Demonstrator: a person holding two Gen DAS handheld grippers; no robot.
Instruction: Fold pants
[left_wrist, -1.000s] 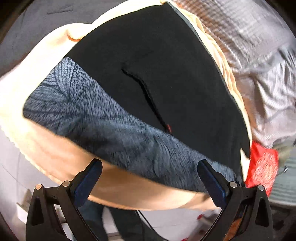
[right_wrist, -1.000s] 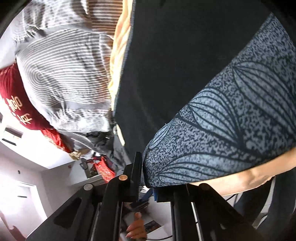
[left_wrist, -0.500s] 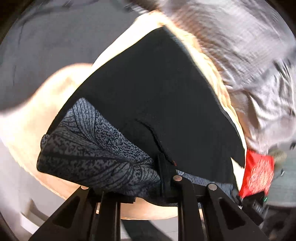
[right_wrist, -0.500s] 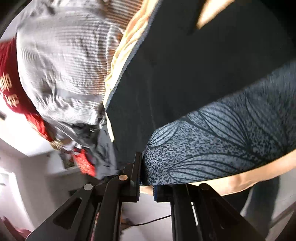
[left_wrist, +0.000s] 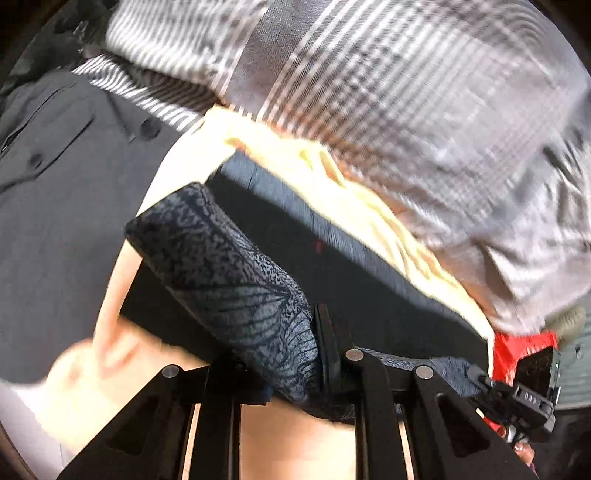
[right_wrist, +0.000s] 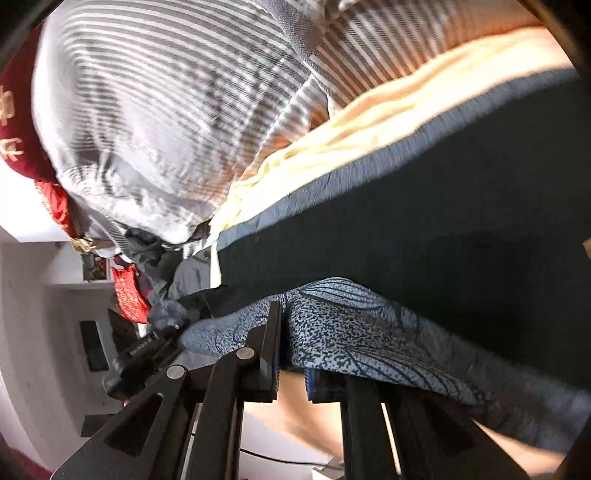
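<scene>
The pants (left_wrist: 369, 291) are dark with a blue-grey leaf-print band (left_wrist: 229, 273) and lie on a cream blanket (left_wrist: 332, 177). My left gripper (left_wrist: 291, 365) is shut on the leaf-print band, which bunches into a roll over its fingers. In the right wrist view my right gripper (right_wrist: 291, 362) is shut on the same band (right_wrist: 354, 325), lifted over the dark pants (right_wrist: 443, 229). Each gripper shows in the other's view: the right one (left_wrist: 517, 397) at the lower right edge, the left one (right_wrist: 147, 347) at the lower left.
Grey striped bedding (left_wrist: 369, 81) is heaped beyond the pants. A dark grey shirt (left_wrist: 55, 184) lies to the left. A red cushion (left_wrist: 517, 347) sits past the right end, and another red cushion (right_wrist: 14, 110) lies at the left. White walls and shelves (right_wrist: 55, 295) stand behind.
My left gripper went from wide open to shut on the leaf-print band. Both grippers then lifted the band and carried it across the dark pants toward the striped bedding.
</scene>
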